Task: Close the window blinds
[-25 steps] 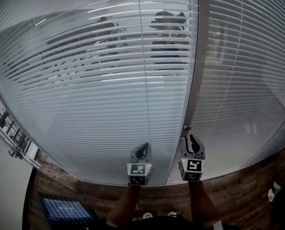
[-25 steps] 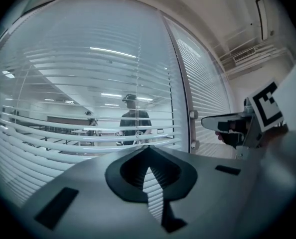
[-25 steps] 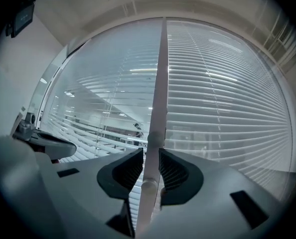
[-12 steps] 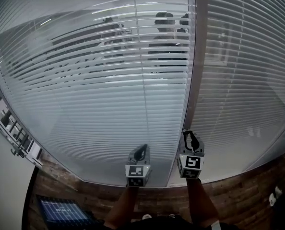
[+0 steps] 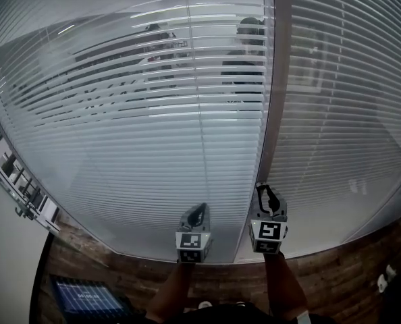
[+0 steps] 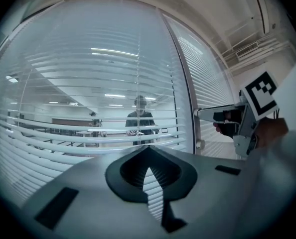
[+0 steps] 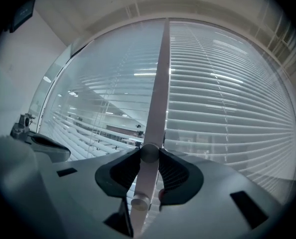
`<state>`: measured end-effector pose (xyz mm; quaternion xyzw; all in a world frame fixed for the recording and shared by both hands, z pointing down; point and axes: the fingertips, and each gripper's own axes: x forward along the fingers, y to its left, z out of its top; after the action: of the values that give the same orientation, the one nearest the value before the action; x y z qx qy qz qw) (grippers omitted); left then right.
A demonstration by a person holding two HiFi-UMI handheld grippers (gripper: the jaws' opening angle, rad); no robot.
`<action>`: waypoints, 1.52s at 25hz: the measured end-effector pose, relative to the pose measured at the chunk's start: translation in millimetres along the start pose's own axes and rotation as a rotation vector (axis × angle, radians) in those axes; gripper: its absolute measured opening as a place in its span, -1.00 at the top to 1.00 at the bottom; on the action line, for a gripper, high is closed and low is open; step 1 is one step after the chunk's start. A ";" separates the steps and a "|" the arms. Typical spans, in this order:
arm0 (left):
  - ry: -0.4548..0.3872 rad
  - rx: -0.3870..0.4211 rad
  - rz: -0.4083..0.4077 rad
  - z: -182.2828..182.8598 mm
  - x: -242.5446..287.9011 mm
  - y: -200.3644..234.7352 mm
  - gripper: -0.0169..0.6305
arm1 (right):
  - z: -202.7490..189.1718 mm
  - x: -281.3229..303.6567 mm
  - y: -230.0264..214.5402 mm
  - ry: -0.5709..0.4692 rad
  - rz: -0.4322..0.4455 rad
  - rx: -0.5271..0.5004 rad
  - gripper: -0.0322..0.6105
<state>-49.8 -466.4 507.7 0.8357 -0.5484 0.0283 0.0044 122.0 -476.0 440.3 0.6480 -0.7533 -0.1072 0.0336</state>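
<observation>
Blinds (image 5: 153, 113) fill both panes ahead of you, the left pane's slats tilted enough to show a room beyond, and near the upright post (image 5: 271, 79) between them your left gripper (image 5: 202, 206) is pinched together on nothing beside your right gripper (image 5: 260, 187), whose jaws, just widened then drawn in, clasp the post's round knob (image 7: 149, 153).

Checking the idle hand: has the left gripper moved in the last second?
No. The left gripper keeps the same spot just left of the post, as before.
</observation>
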 end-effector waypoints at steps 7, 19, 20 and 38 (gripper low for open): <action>0.030 -0.003 -0.005 -4.6 -2.4 0.3 0.97 | 1.5 -1.3 6.5 0.089 0.015 -0.366 0.52; 0.005 0.038 0.010 -6.0 -7.0 5.5 0.97 | -8.9 -2.0 13.2 0.111 -0.010 -0.957 0.52; 0.006 0.037 0.012 -6.8 -7.8 5.9 0.97 | -10.2 -2.0 13.9 0.107 -0.014 -0.969 0.52; 0.024 0.048 0.007 -12.9 -15.2 -0.9 0.97 | -6.1 -6.5 1.3 0.041 0.031 0.373 0.43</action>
<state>-55.5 -451.6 519.8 0.8334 -0.5502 0.0516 -0.0090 122.9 -470.1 447.1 0.6335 -0.7691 0.0480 -0.0701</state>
